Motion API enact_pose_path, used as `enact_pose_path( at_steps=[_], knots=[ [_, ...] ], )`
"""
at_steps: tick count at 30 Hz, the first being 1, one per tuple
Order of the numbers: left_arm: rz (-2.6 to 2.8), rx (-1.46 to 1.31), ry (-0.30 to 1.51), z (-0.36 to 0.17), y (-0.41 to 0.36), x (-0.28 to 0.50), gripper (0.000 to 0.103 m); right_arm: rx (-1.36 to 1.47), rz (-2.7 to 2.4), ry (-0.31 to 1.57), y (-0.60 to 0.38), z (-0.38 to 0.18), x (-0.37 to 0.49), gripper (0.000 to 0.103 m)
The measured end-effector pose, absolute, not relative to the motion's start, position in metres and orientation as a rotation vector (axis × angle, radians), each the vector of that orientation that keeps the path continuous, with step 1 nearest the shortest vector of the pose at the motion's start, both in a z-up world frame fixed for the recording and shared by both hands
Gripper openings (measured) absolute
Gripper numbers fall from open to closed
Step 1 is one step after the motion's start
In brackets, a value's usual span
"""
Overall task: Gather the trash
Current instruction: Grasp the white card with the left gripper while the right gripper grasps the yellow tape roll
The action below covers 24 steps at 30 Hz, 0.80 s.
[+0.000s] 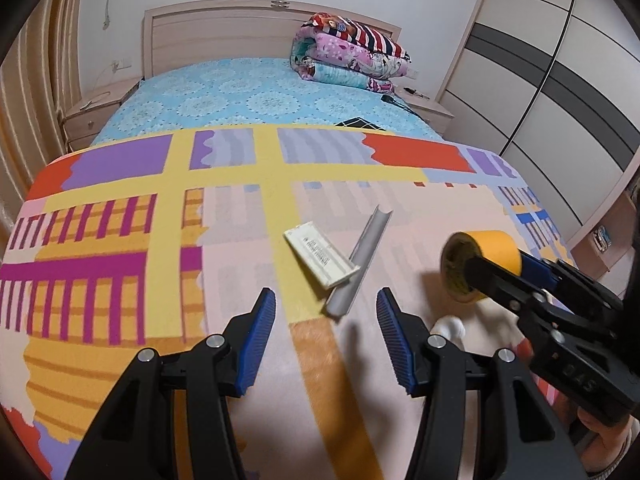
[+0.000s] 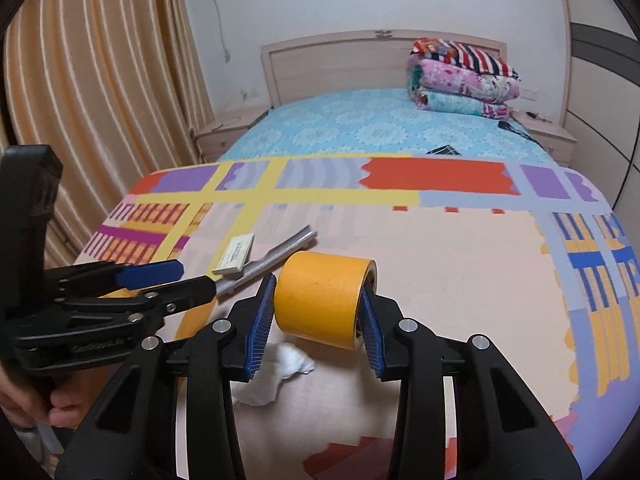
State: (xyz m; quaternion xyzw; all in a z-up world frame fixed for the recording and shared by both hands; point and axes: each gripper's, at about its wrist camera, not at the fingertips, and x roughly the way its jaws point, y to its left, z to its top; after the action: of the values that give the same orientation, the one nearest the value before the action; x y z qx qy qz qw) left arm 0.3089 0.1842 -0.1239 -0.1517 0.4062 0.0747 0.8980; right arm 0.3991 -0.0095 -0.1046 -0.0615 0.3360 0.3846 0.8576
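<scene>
The right gripper pinches a roll of yellow tape above a patterned blanket. Beside it, the left gripper hangs spread and empty over a grey strip and white card; crumpled tissue lies below.

A home bedroom: a bed with headboard, folded quilts, nightstands, striped curtains and a sliding-door wardrobe.
</scene>
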Motion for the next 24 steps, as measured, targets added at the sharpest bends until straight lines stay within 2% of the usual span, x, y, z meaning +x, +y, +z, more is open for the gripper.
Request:
enact_pose_path(
  at_steps=[10, 13, 14, 24],
  knots=[
    [0.215, -0.322, 0.856, -0.136, 0.187, 0.338, 0.049, -0.092, 0.804, 0.703, -0.026, -0.102, 0.4, 0.039],
    [0.183, -0.335, 0.863, -0.136, 0.186, 0.339, 0.026, -0.092, 0.808, 0.692, -0.028, -0.098, 0.397, 0.039],
    [0.192, -0.325, 0.871, -0.137, 0.185, 0.339, 0.024, -0.092, 0.808, 0.689, -0.029, -0.098, 0.397, 0.039],
    [0.173, -0.279, 0.827, -0.124, 0.176, 0.313, 0.023, -0.098, 0.82, 0.673, -0.037, -0.089, 0.387, 0.039]
  ],
)
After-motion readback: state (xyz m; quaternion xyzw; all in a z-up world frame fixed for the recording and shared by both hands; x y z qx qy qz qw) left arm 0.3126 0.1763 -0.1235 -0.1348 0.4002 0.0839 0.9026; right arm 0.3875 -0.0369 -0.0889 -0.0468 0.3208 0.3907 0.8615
